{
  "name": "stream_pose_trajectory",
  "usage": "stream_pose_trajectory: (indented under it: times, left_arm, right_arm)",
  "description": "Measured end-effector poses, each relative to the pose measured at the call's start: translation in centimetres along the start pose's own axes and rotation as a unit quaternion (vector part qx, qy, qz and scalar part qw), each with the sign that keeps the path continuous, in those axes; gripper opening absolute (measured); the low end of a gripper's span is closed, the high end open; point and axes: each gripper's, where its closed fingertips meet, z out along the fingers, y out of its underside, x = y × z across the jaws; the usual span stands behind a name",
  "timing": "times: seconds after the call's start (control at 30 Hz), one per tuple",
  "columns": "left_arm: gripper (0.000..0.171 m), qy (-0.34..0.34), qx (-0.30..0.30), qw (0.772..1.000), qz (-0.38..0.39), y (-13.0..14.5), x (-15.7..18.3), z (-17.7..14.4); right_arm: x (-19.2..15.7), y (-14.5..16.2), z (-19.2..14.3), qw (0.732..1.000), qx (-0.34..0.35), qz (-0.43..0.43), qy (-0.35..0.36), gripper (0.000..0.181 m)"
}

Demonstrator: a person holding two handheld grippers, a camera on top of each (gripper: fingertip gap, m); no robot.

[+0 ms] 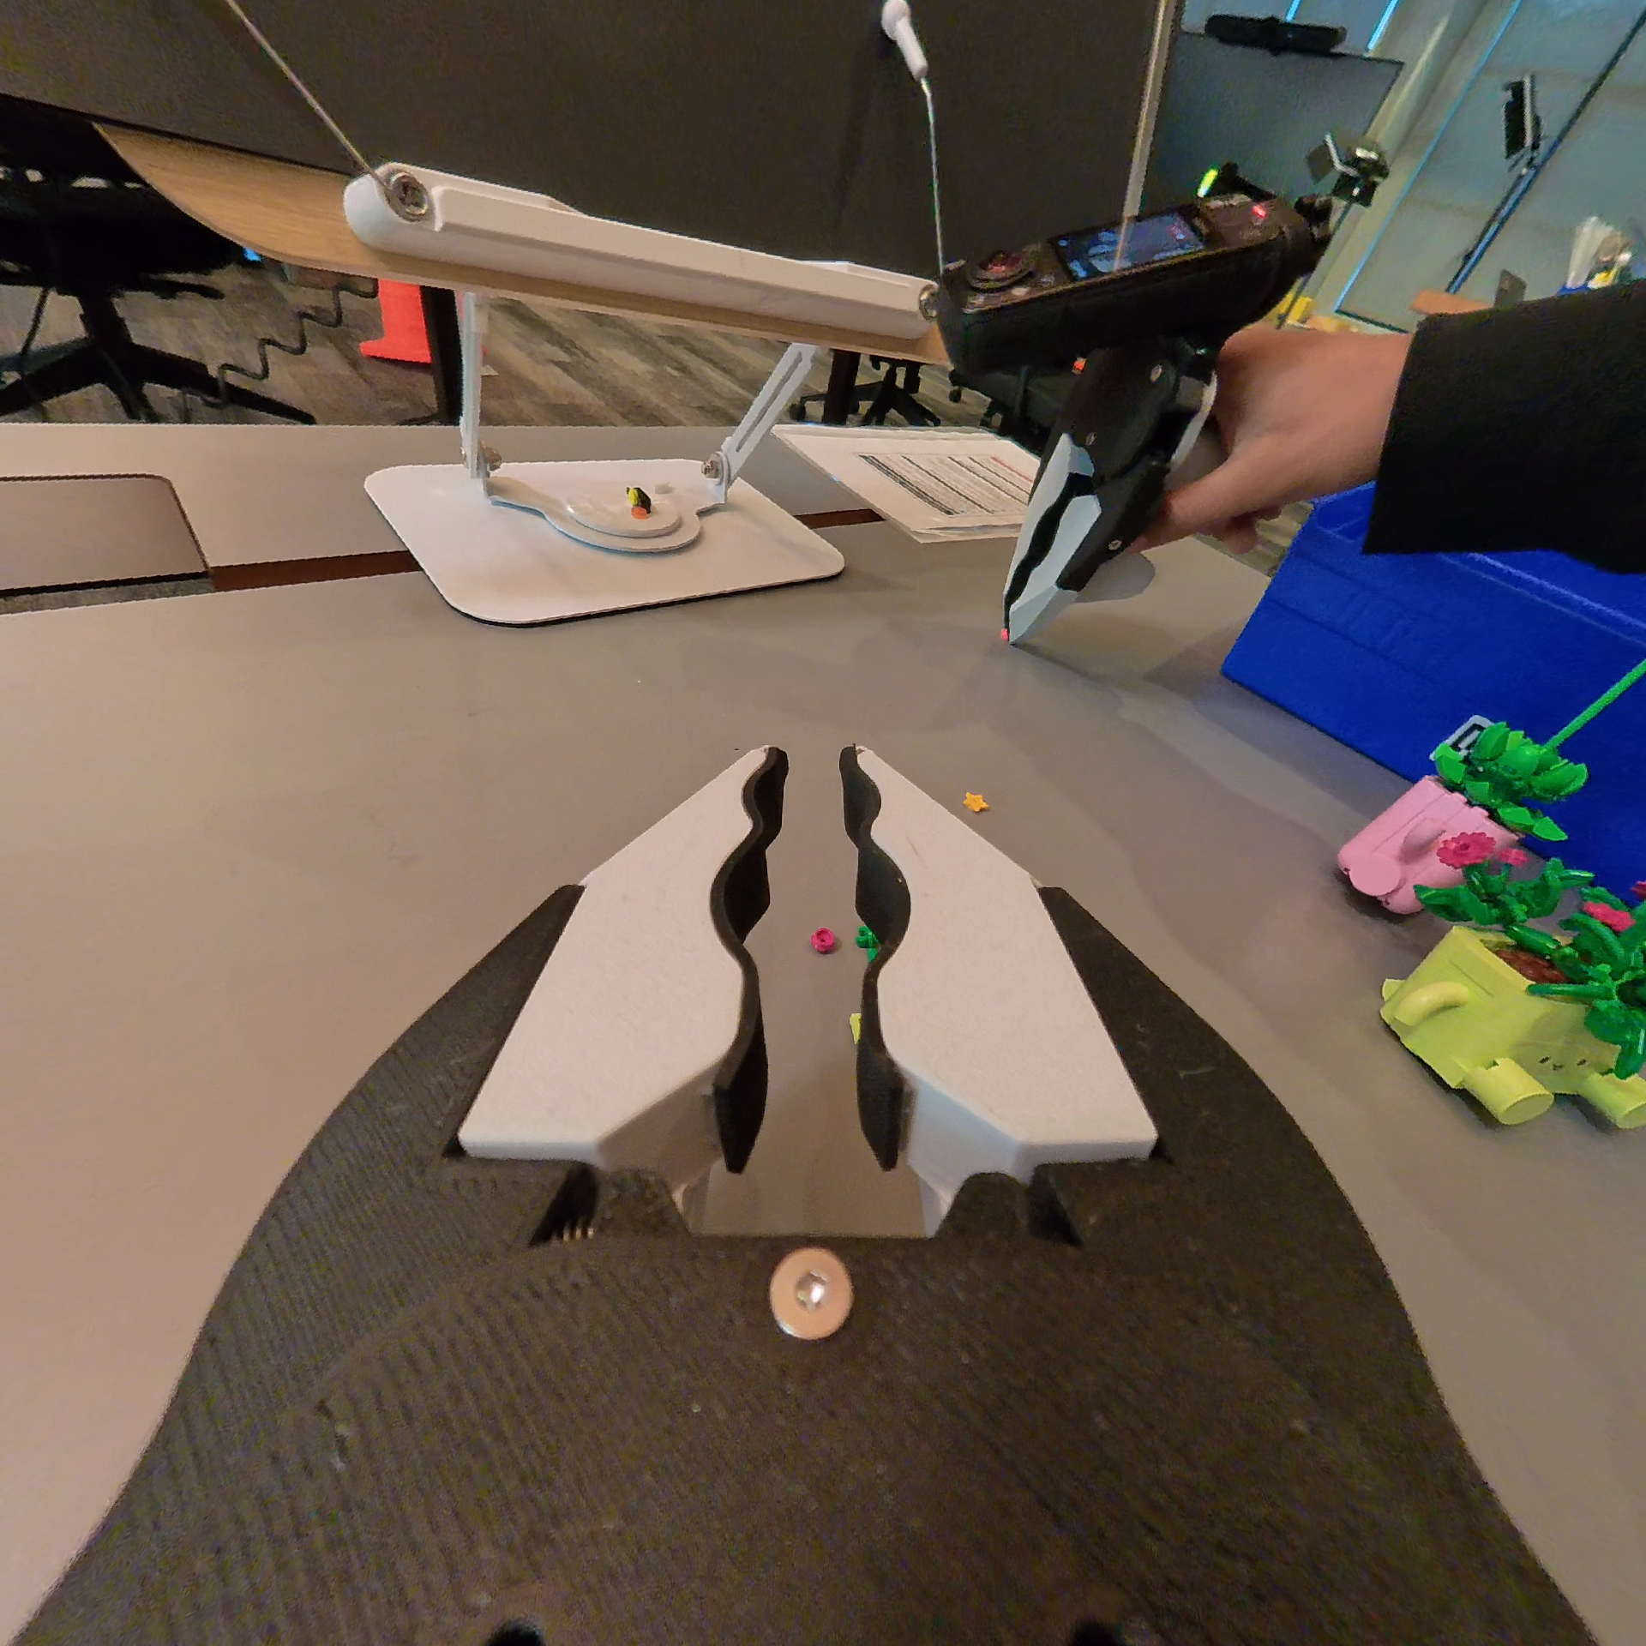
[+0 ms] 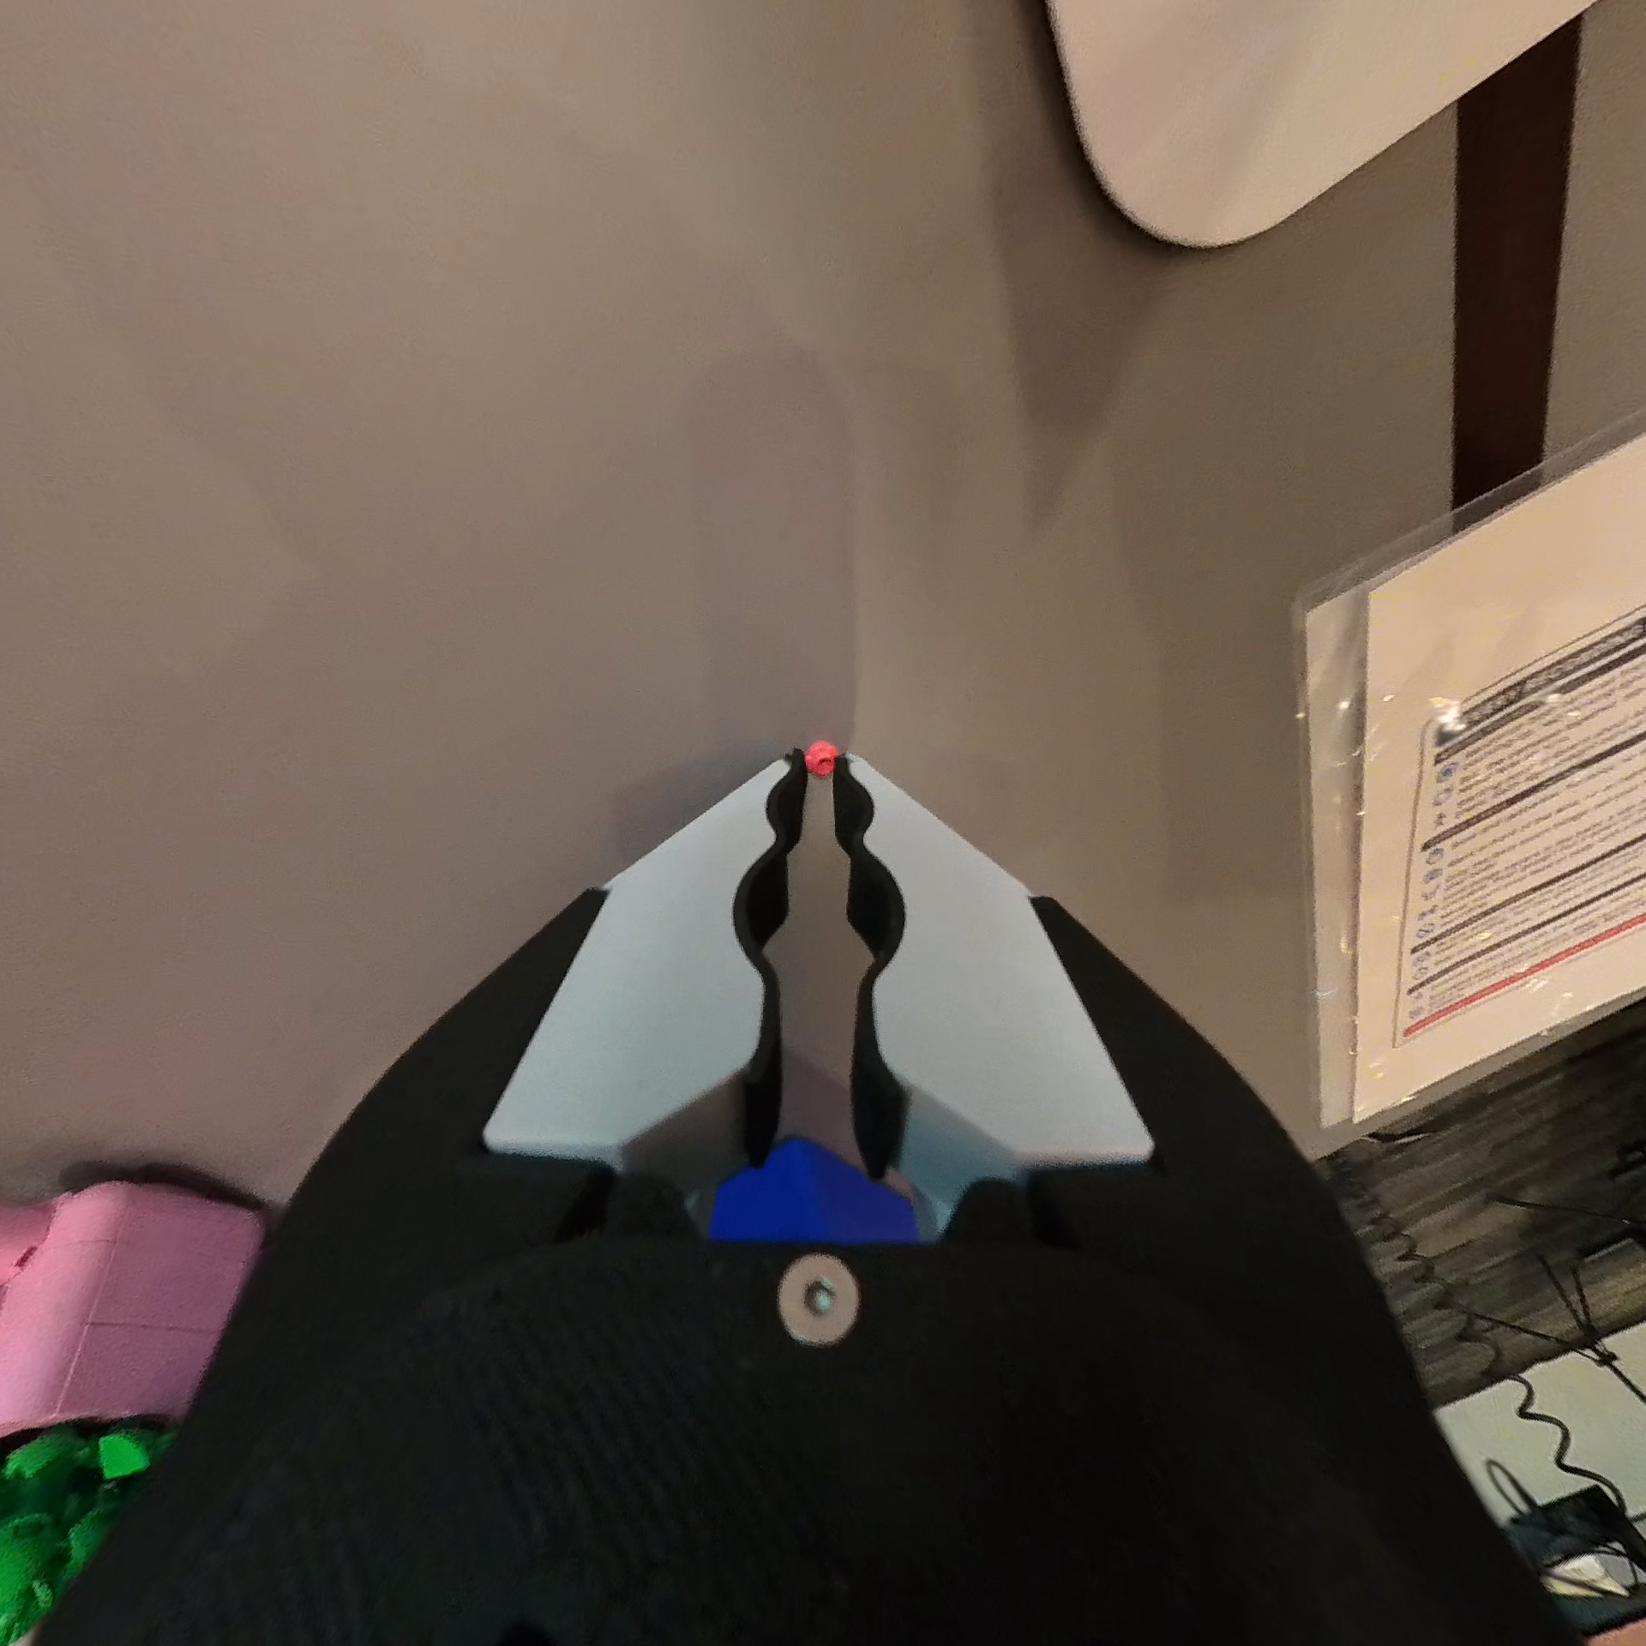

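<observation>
Pinching a tiny red piece [image 2: 818, 758] at the very tips of its jaws, the right gripper [image 2: 818, 773] points steeply down at the grey table [image 2: 445, 445], tips at or just above the surface — the left wrist view shows the same red speck at its tips [image 1: 1006, 634], with a person's hand [image 1: 1283, 427] on the grip. The left gripper [image 1: 813, 757] hovers low with its jaws slightly apart and nothing between them; a magenta stud [image 1: 824, 941], a green bit [image 1: 866, 939] and a yellow star [image 1: 976, 802] lie loose on the table beneath and just beyond it. Toward the table's right edge stand a pink brick planter [image 1: 1416, 837] and a lime brick planter [image 1: 1505, 1024] beside a blue bin [image 1: 1425, 641]; a white stand [image 1: 606, 543] sits toward the far edge.

The hold looks marginal — only the tips bite, so a bump against the table or a small slackening could flick the piece away, where it would be hard to find among the loose bits.
</observation>
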Motion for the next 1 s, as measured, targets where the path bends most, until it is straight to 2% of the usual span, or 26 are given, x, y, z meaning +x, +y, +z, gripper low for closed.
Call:
stream_pose_trajectory:
  times: [0.07,0.2,0.33,0.43,0.5,0.6,0.77,0.83,1.0]
  left_arm:
    - [0.009,0.001,0.000,1.000,-0.004,0.0,-0.1,0.0]
    - [0.009,0.000,-0.002,1.000,-0.005,0.0,-0.1,0.0]
    - [0.009,0.001,-0.006,1.000,0.000,0.2,0.1,0.1]
    - [0.009,0.002,-0.009,1.000,0.007,0.2,0.3,0.2]
    - [0.009,0.003,-0.008,1.000,0.007,0.2,0.3,0.2]
    - [0.009,0.005,-0.006,1.000,-0.008,0.2,0.1,0.1]
    - [0.008,0.022,0.003,0.999,-0.049,-0.4,0.0,-0.2]
    - [0.008,0.024,0.004,0.998,-0.052,-0.5,0.0,-0.3]
    - [0.008,0.026,0.004,0.999,-0.045,-0.7,0.3,-0.3]
  right_arm:
    - [-0.9,-0.1,-0.3,1.000,-0.005,0.006,-0.027,0.005]
    - [-4.3,-2.4,-2.8,0.997,0.034,-0.020,-0.059,0.005]
    - [-11.4,-6.1,-6.0,0.986,0.085,-0.083,-0.115,0.004]
    - [-16.5,-7.9,-5.9,0.977,0.079,-0.143,-0.138,0.005]
    - [-18.2,-8.6,-5.4,0.974,0.070,-0.172,-0.130,0.005]
    - [-19.4,-9.3,-5.1,0.973,0.063,-0.175,-0.136,0.006]
    - [-18.7,-9.2,-5.6,0.979,0.056,-0.158,-0.119,0.016]
    - [-18.3,-9.7,-6.9,0.981,0.085,-0.125,-0.122,0.019]
    - [-17.7,-10.6,-11.5,0.973,0.206,0.002,-0.108,0.024]
